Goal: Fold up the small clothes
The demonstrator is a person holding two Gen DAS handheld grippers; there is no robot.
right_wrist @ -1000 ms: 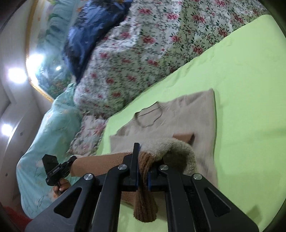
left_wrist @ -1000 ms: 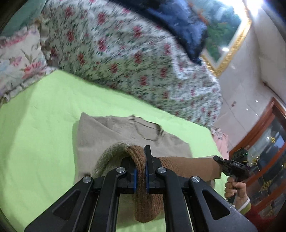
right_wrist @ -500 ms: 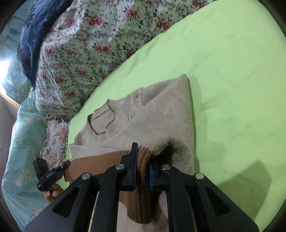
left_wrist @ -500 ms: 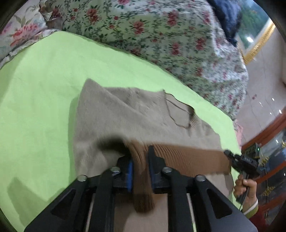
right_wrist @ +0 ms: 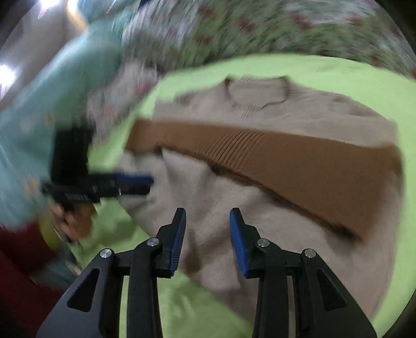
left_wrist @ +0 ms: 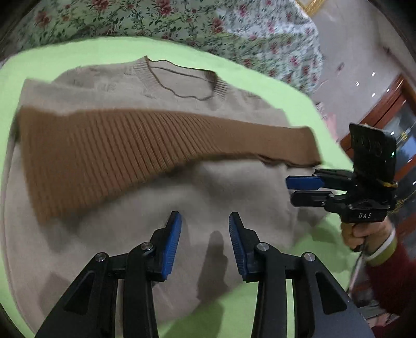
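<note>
A beige knitted sweater (left_wrist: 213,187) lies folded on the lime-green sheet (left_wrist: 65,54), its brown ribbed hem band (left_wrist: 124,145) laid across the chest below the neckline (left_wrist: 182,80). My left gripper (left_wrist: 204,221) hovers over the beige fold, its jaws opening with nothing between them. My right gripper (left_wrist: 291,188) sits at the band's right end in the left wrist view, also free of the cloth. In the blurred right wrist view the right gripper (right_wrist: 208,217) is opening over the sweater (right_wrist: 260,221), the band (right_wrist: 286,161) beyond it, and the left gripper (right_wrist: 145,186) shows at left.
A floral quilt (left_wrist: 182,23) is bunched along the far side of the bed. A teal cover (right_wrist: 52,104) lies at the left in the right wrist view. A wooden glass-front cabinet (left_wrist: 395,111) stands past the bed's right edge. A hand with a red sleeve (left_wrist: 384,262) holds the right gripper.
Both grippers carried the brown hem forward over the sweater, lowered, and let it go. Their jaws went from shut on the hem to apart. The band now lies flat across the chest.
</note>
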